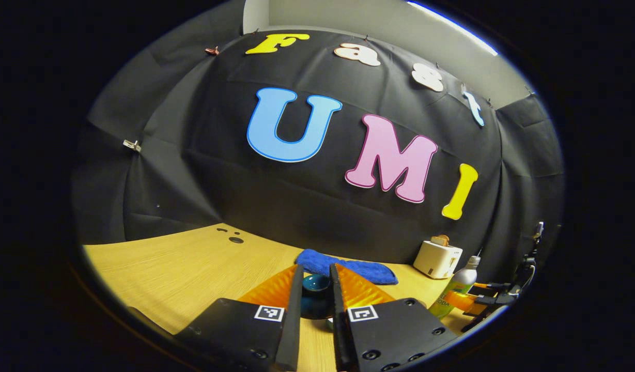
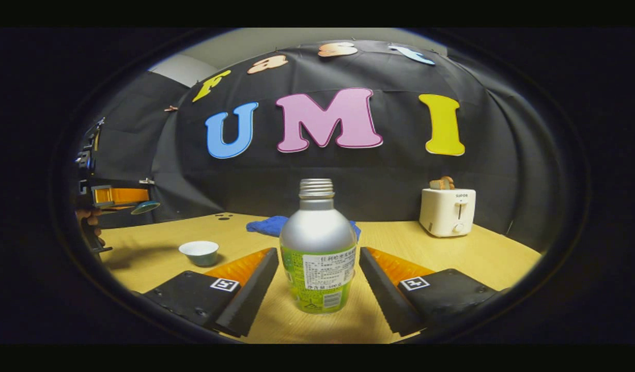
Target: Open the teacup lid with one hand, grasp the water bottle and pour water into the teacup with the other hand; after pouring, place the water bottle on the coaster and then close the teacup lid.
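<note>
One water bottle [image 2: 318, 247] stands upright and uncapped on the table [image 2: 482, 253], between the spread fingers of the right gripper [image 2: 317, 289], which touch neither side. One teacup [image 2: 199, 252] sits uncovered on the table off to the bottle's left, well apart from it. One lid [image 1: 316, 295] is clamped between the fingers of the left gripper [image 1: 315, 292]; in the right gripper view that gripper holds the lid [image 2: 145, 207] in the air above the table. One toaster [image 2: 447, 210] and one blue cloth [image 1: 348, 267] lie near the wall. The lid's lower edge is hidden behind the fingers, and the cloth is partly covered by the bottle.
</note>
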{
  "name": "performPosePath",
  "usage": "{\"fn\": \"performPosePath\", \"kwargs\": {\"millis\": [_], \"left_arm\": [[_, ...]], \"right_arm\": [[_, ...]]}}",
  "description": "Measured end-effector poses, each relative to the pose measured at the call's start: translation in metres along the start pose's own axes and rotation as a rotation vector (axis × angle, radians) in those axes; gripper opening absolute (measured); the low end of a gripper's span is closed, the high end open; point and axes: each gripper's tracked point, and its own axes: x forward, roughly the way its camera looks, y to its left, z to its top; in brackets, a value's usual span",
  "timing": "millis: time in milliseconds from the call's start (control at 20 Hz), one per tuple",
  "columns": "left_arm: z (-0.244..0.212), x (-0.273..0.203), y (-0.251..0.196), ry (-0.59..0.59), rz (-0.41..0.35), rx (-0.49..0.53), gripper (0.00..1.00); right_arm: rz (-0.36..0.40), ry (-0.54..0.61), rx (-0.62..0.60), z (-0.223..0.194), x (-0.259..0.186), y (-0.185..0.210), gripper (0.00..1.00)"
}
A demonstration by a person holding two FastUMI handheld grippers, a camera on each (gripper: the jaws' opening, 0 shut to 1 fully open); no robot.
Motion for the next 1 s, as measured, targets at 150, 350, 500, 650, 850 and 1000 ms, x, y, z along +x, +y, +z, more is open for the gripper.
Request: {"fn": "performPosePath", "kwargs": {"millis": [150,350,500,650,850,1000], "left_arm": [[-0.004,0.000,0.000,0.015,-0.026,-0.039,0.30],[-0.003,0.000,0.009,0.022,-0.048,-0.096,0.30],[0.003,-0.002,0.020,0.014,-0.056,-0.129,0.30],[0.007,-0.003,0.038,0.006,-0.034,-0.143,0.30],[0.005,-0.005,0.049,0.017,-0.030,-0.176,0.30],[0.003,-0.002,0.047,0.028,-0.037,-0.179,0.30]], "right_arm": [[-0.014,-0.002,-0.003,0.000,0.000,-0.001,0.81],[-0.060,0.028,-0.089,0.003,0.009,0.000,0.78],[-0.079,0.035,-0.295,0.018,0.021,0.008,0.78],[-0.056,0.069,-0.529,0.024,0.038,0.025,0.78],[0.018,0.083,-0.897,0.017,0.057,0.061,0.78],[0.052,0.085,-1.084,0.010,0.065,0.074,0.78]]}}
